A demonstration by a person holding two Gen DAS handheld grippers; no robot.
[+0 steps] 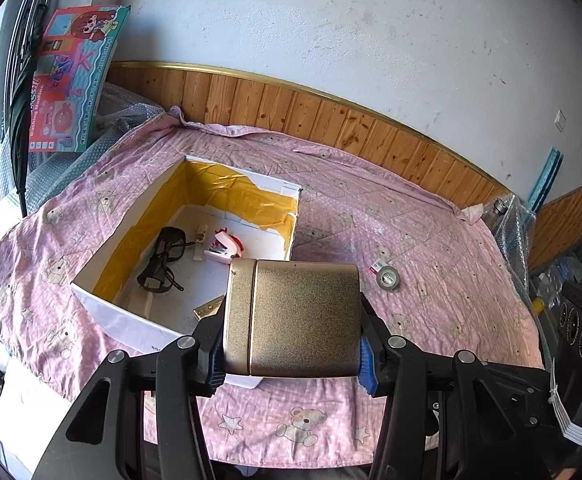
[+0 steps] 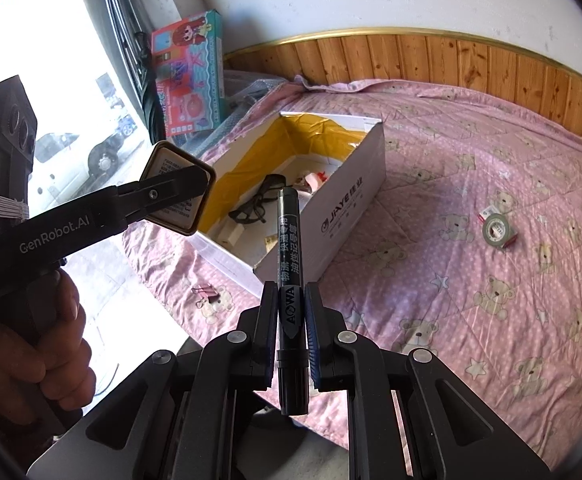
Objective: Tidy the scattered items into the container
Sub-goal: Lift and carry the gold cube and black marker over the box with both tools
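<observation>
1. Left wrist view, far left: a white cardboard box (image 1: pixel 131 312) lined with yellow tape sits on a pink bear-print quilt (image 1: pixel 431 240). Black glasses (image 1: pixel 165 258) and a small stapler (image 1: pixel 225 250) lie inside, apparently tidied already.
2. Centre: the left gripper (image 1: pixel 291 344) clamps a gold metal tin (image 1: pixel 295 316) by its sides, held above the box's near corner, seemingly ready to drop in.
3. Right: a tape roll (image 1: pixel 387 278) lies loose on the quilt, well apart from the box.
4. Right wrist view: a pink binder clip (image 2: pixel 205 293) lies near the box; the right gripper (image 2: pixel 291 336) grips a black AOWA marker (image 2: pixel 289 248), aimed boxward.
</observation>
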